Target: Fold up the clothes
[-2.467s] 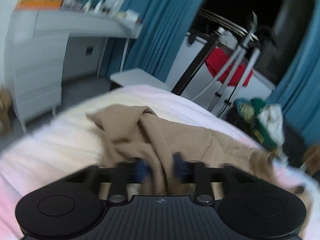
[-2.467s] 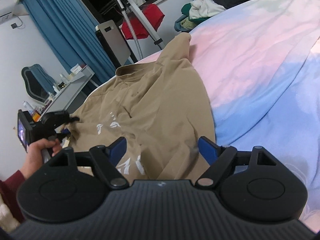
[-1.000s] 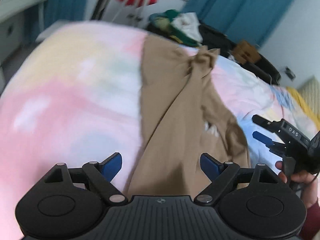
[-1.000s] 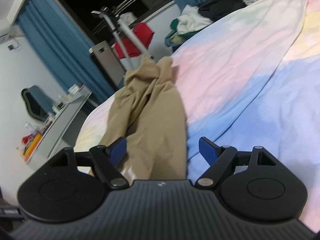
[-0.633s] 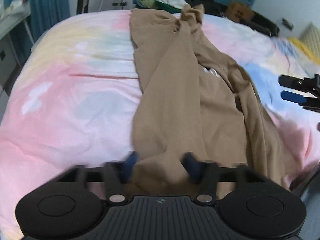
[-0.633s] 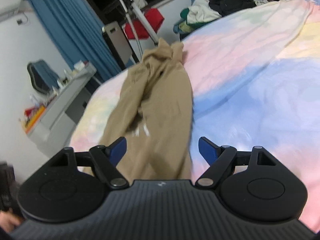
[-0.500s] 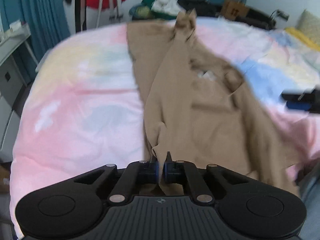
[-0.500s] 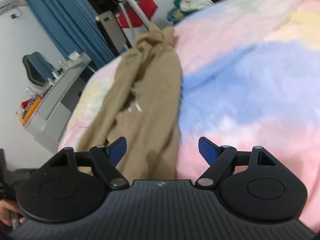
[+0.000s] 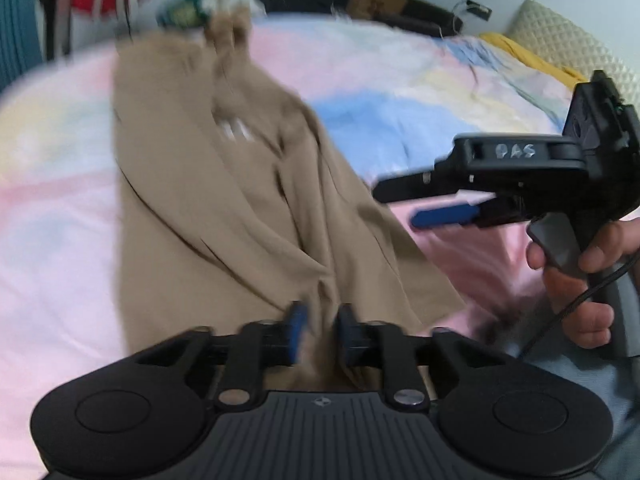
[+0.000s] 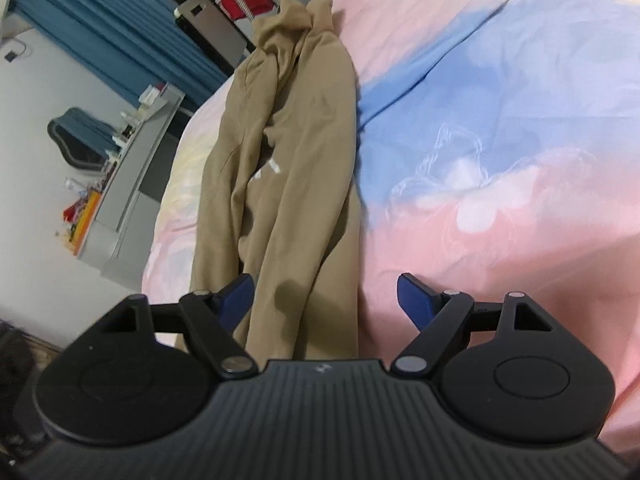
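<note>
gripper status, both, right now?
Left gripper: jaws opening, a fold of the tan shirt between them.
Right gripper: open wide, holding nothing, over the shirt's near end.

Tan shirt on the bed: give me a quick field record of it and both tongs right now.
garment: tan shirt, bunched into a long strip, white print partly showing
surface: pastel bedspread
left tongs: at the shirt's near edge, jaws opening, a pinch of cloth between them
right tongs: wide open, shirt's near end lying between the jaws, nothing gripped
right hand: on the handle, beside the shirt
fold status: not yet a neat fold
</note>
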### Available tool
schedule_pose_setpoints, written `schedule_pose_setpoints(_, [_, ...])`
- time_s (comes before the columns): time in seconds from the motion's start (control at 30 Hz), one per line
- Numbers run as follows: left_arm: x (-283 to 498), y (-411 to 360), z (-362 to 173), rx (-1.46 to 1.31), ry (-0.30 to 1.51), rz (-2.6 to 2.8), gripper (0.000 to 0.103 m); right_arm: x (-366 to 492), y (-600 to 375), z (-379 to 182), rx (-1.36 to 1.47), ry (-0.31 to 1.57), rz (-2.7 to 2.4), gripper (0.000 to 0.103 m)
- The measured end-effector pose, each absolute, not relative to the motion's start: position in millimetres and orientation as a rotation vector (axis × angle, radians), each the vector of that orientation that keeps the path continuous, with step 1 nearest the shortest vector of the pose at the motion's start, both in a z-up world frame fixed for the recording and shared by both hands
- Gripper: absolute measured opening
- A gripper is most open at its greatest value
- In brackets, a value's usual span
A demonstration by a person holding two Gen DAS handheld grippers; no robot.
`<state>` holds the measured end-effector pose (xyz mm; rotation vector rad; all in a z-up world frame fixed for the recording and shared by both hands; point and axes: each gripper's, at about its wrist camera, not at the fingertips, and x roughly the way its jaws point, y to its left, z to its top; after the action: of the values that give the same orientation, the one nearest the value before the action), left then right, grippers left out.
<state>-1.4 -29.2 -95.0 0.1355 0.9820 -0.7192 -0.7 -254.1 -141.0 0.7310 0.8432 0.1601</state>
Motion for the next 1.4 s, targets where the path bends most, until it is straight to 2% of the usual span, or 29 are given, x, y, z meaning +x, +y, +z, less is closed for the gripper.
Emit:
schedule_pose_setpoints(0.03, [1.5, -26.5, -98.3, 0.110, 1.008, -0.737, 0.039, -1.7, -251.7, -140.8, 0.728, 0.852, 0.172, 0.081])
schedule_pose_setpoints(0.1, [0.6, -13.1, -90.4, 0.056, 0.980, -0.753, 0.053, -3.2, -247.6, -140.4, 0.721, 0.872, 0.194, 0.081])
schedule_pose_setpoints(0.17, [-1.2, 10.1, -78.7, -0.051, 0.923, -0.750, 0.078, -4.7, -243.0, -139.0, 0.706, 0.890, 0.209, 0.081])
schedule_pose_setpoints(0.23, [-0.9, 29.9, -72.4, -0.135, 0.863, -0.726, 0.084, -3.6, -239.1, -139.7, 0.703, 0.913, 0.231, 0.081])
schedule_pose_setpoints(0.33, [15.0, 43.3, -79.5, -0.154, 0.885, -0.537, 0.087, 1.1, -232.8, -144.4, 0.702, 0.964, 0.280, 0.081])
schedule_pose_setpoints(0.4, [29.2, 46.6, -93.9, -0.122, 0.957, -0.405, 0.084, 4.4, -227.0, -145.8, 0.693, 0.988, 0.326, 0.081])
schedule_pose_setpoints(0.47, [42.8, 50.0, -112.3, -0.133, 1.060, -0.368, 0.075, 6.4, -218.1, -148.7, 0.657, 1.036, 0.340, 0.081])
schedule_pose_setpoints(0.57, [47.0, 51.8, -120.9, -0.195, 1.117, -0.412, 0.075, 5.5, -203.9, -148.3, 0.574, 1.074, 0.332, 0.073])
schedule_pose_setpoints(0.67, [40.3, 47.4, -115.0, -0.219, 1.132, -0.499, 0.066, -3.6, -188.9, -138.1, 0.468, 1.060, 0.322, 0.061])
schedule_pose_setpoints(0.73, [32.6, 43.7, -112.9, -0.209, 1.138, -0.527, 0.061, -10.7, -184.0, -132.3, 0.400, 1.042, 0.295, 0.040])
schedule_pose_setpoints(0.8, [28.2, 39.9, -113.1, -0.181, 1.139, -0.533, 0.053, -18.8, -181.2, -126.1, 0.347, 1.017, 0.272, 0.029])
schedule_pose_setpoints(0.83, [28.4, 39.6, -114.3, -0.175, 1.140, -0.527, 0.043, -21.3, -182.7, -123.7, 0.345, 1.003, 0.268, 0.023])
schedule_pose_setpoints(0.9, [28.1, 42.0, -116.6, -0.170, 1.140, -0.518, 0.027, -26.3, -185.8, -118.8, 0.342, 0.974, 0.261, 0.018])
schedule_pose_setpoints(0.93, [27.3, 45.9, -117.6, -0.171, 1.137, -0.516, 0.010, -28.6, -189.2, -116.9, 0.357, 0.962, 0.257, 0.016])
schedule_pose_setpoints(1.13, [26.2, 68.4, -90.4, -0.325, 1.019, -0.542, 0.006, -35.5, -206.5, -100.6, 0.444, 0.892, 0.252, 0.012])
schedule_pose_setpoints(1.4, [-5.3, 83.5, -23.0, -0.468, 0.844, -0.572, 0.005, -39.9, -220.0, -37.6, 0.485, 0.736, 0.277, 0.012])
